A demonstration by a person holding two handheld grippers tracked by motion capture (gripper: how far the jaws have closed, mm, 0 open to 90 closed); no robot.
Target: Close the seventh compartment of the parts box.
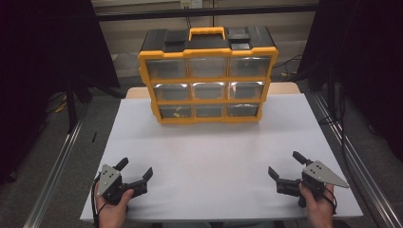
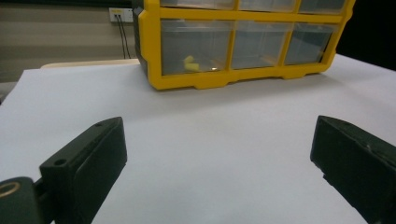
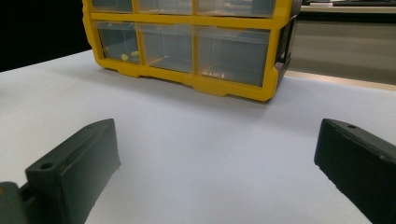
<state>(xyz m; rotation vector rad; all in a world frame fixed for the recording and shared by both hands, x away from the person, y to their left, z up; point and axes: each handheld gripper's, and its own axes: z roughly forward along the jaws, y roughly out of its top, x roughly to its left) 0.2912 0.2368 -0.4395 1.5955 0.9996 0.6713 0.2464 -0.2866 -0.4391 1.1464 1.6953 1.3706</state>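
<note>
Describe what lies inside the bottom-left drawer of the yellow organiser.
Through the clear front of the bottom-left drawer, small yellow pieces lie on its floor. Their exact kind is unclear, and the drawer's rear is hazy.

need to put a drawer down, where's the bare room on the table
The white table is bare between the yellow drawer organizer and the two grippers, left gripper and right gripper. The organizer crowds the far edge.

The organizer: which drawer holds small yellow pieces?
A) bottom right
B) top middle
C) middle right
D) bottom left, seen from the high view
D: yellow pieces lie in the bottom left drawer of the organizer; the left gripper view shows them too.
</note>
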